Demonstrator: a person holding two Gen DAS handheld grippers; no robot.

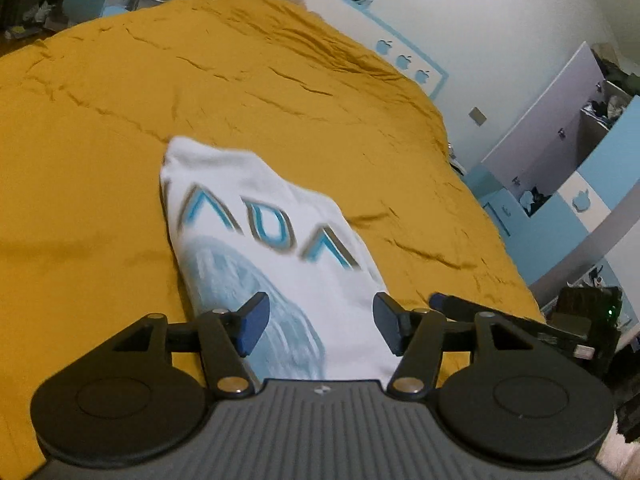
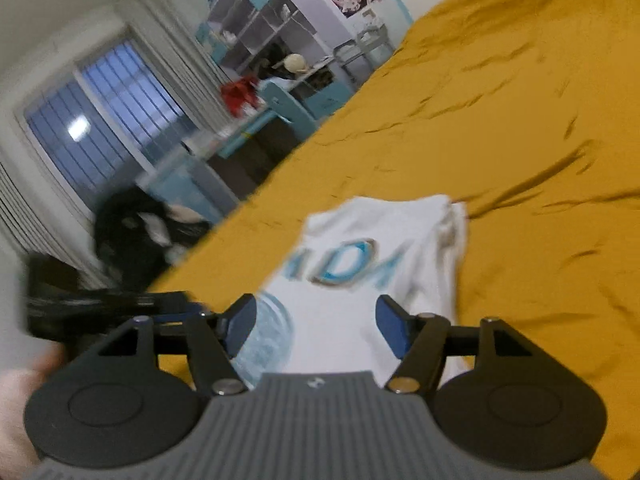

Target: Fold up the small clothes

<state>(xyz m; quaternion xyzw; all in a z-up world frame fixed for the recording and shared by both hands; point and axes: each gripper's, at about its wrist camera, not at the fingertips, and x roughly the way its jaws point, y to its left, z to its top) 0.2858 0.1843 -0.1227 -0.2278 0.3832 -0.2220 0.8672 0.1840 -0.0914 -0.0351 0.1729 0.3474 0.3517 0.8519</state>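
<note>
A small white shirt [image 1: 272, 216] with blue letters and a pale blue print lies folded into a narrow strip on the mustard-yellow bedspread [image 1: 200, 80]. My left gripper [image 1: 320, 314] hovers over its near end, jaws open, blue pads apart from the cloth. In the right wrist view the same shirt [image 2: 360, 240] stretches away on the bedspread [image 2: 520, 120], blurred. My right gripper [image 2: 316, 314] stands open above its near end, with nothing pinched. The right gripper's finger [image 1: 444, 301] shows just right of the left one; the left gripper [image 2: 120, 304] shows dark and blurred at the left.
The bed's right edge meets blue and white shelving [image 1: 560, 140]. In the right wrist view, a window [image 2: 100, 120], a desk with a blue chair [image 2: 280, 100] and a dark heap [image 2: 128, 232] lie beyond the bed's left edge. A hand [image 2: 16, 400] holds the left gripper.
</note>
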